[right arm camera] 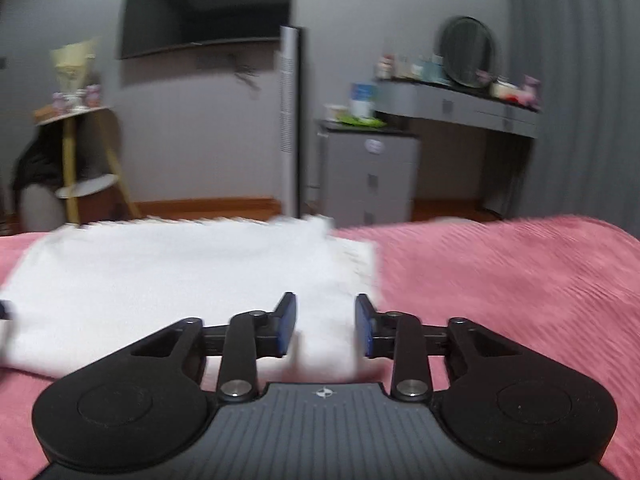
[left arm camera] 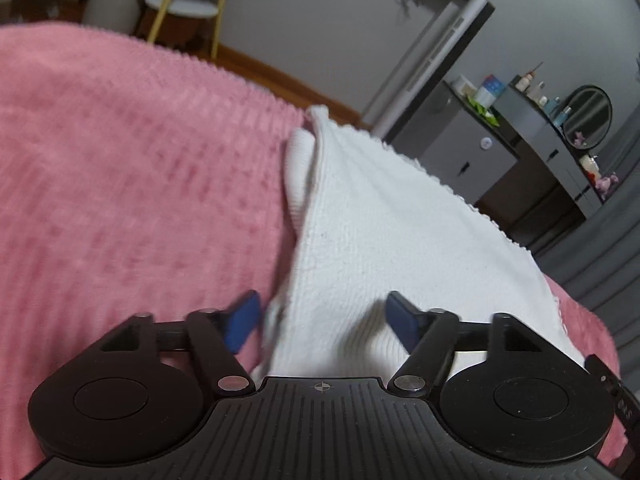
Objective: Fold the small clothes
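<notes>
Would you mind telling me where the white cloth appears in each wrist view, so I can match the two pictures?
Left wrist view: white cloth fills centre to lower right, running from between the open tongs up to a raised corner.
Right wrist view: white cloth spreads across the left and centre.
Shared landmark: round mirror on the grey dresser.

Grey walls, wall-mounted TV (right arm camera: 206, 8), grey dresser (right arm camera: 456, 100), round mirror (right arm camera: 468, 51), wooden floor (right arm camera: 208, 206)

A home bedroom: a pink bedspread (right arm camera: 520, 280) is covering the bed, a wall-mounted television (right arm camera: 208, 8) is hanging opposite, and a dressing table (right arm camera: 456, 108) is carrying a round mirror (right arm camera: 468, 50) and small toiletry bottles.
</notes>
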The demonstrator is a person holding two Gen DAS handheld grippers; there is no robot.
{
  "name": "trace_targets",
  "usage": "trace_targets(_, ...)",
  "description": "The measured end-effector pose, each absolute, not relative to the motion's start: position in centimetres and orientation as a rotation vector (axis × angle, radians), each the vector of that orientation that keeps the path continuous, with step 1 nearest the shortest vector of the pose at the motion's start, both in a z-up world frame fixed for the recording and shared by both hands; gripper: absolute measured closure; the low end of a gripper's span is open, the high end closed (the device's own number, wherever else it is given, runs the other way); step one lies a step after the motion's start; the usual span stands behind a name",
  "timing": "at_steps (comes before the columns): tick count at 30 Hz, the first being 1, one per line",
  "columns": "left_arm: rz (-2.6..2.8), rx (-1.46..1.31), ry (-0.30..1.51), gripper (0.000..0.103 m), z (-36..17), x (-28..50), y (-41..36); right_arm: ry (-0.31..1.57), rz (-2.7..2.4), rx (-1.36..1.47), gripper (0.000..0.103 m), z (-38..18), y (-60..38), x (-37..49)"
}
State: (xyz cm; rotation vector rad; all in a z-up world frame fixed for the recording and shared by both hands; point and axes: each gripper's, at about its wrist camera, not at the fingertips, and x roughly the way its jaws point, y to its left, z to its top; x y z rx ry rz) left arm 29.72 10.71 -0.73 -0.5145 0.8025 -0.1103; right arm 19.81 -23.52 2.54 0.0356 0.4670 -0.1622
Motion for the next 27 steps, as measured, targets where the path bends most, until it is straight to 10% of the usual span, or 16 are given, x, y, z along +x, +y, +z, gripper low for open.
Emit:
trace_targets(5,-0.142,-0.658,0.789,0.024,-1.5,31.6,11.1,0.491,0.035,0.075,0.092,1.5,-19.6,21.2)
trace_targets(15,-0.17,-0.828,0.835,0.073,-3.3,34.1,13.0,0.541,0.086,0.118,0.093,-1.9,-18.3,21.2)
trace_targets(27,-0.249,-0.581,0.766,0.079,5.9,34.7,6.2,0.549,0.125,0.1,0.093,-2.5,-17.7,21.9)
